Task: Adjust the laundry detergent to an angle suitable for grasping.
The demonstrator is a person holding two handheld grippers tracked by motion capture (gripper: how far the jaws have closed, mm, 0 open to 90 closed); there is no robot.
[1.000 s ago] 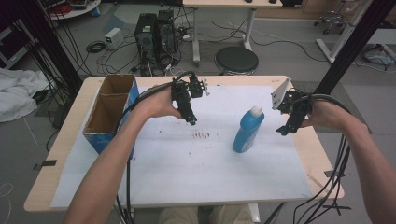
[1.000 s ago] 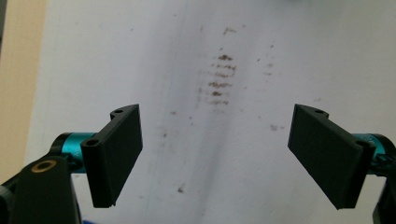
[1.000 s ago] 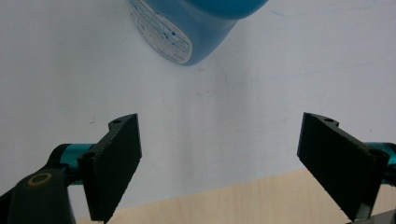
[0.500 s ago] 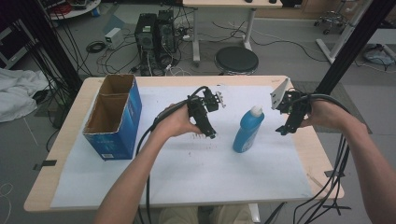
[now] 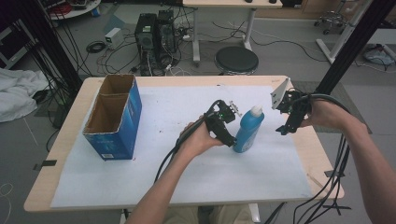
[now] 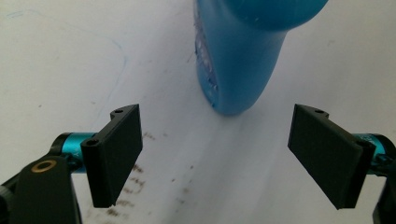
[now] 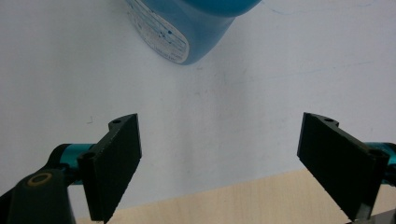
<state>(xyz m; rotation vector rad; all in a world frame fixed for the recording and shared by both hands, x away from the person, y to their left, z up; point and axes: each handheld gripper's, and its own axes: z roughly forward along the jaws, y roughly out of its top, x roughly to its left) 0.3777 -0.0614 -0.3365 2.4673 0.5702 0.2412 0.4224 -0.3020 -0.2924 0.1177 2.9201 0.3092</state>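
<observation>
A blue bottle (image 5: 246, 130) with a white cap stands upright on the white sheet (image 5: 154, 182) in the middle of the table. My left gripper (image 5: 229, 138) is right beside the bottle's left side, low near its base, jaws wide open and nothing between them. In the left gripper view the bottle (image 6: 240, 56) stands just ahead of the open left gripper (image 6: 219, 156). My right gripper (image 5: 283, 129) hangs to the right of the bottle, apart from it, open and empty. In the right gripper view the bottle's base (image 7: 187, 28) lies ahead at the upper left of the right gripper (image 7: 219, 161).
An open blue cardboard box (image 5: 113, 119) with two compartments stands at the table's left. Small brown specks (image 6: 135, 179) mark the sheet near the left jaw. The wooden table edge (image 7: 224, 200) runs under the right gripper. Cables trail from both grippers.
My left gripper has moved right across the sheet, from near the box to the bottle's left side. The right gripper has stayed in place, and so has the bottle.
</observation>
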